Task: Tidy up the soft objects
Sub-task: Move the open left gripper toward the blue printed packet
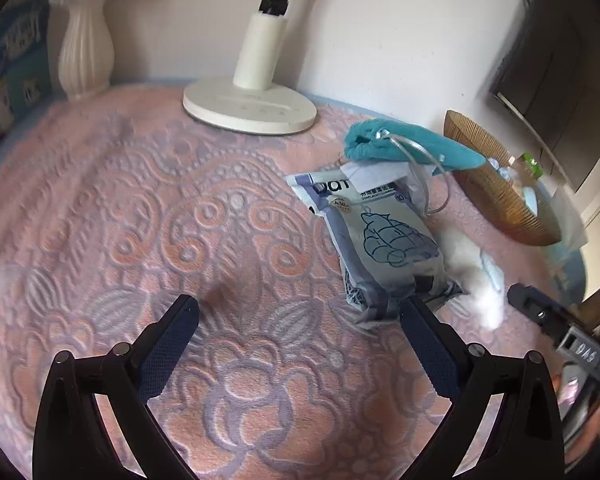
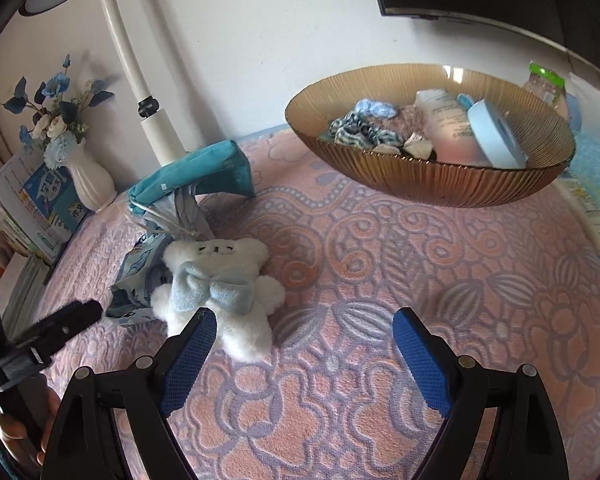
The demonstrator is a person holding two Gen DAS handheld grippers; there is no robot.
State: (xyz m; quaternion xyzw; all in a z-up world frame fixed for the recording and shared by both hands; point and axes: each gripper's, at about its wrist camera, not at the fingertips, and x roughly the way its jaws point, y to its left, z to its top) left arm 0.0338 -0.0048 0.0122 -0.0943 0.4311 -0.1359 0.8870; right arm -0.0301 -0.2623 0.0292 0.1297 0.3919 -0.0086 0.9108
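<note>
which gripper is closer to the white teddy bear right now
Right. The right gripper is open with one fingertip over the bear. The left gripper is open beside the wipes pack, which lies between it and the bear.

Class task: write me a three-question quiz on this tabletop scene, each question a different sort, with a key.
1. True or false: the white teddy bear lies inside the brown bowl.
2. The teal pouch rests partly on: A) the vase B) the blue-grey packet C) the bowl
3. Fill in: the bear's bow is light ____.

Key: 1 false, it lies on the patterned cloth; 2 B; 3 blue.
</note>
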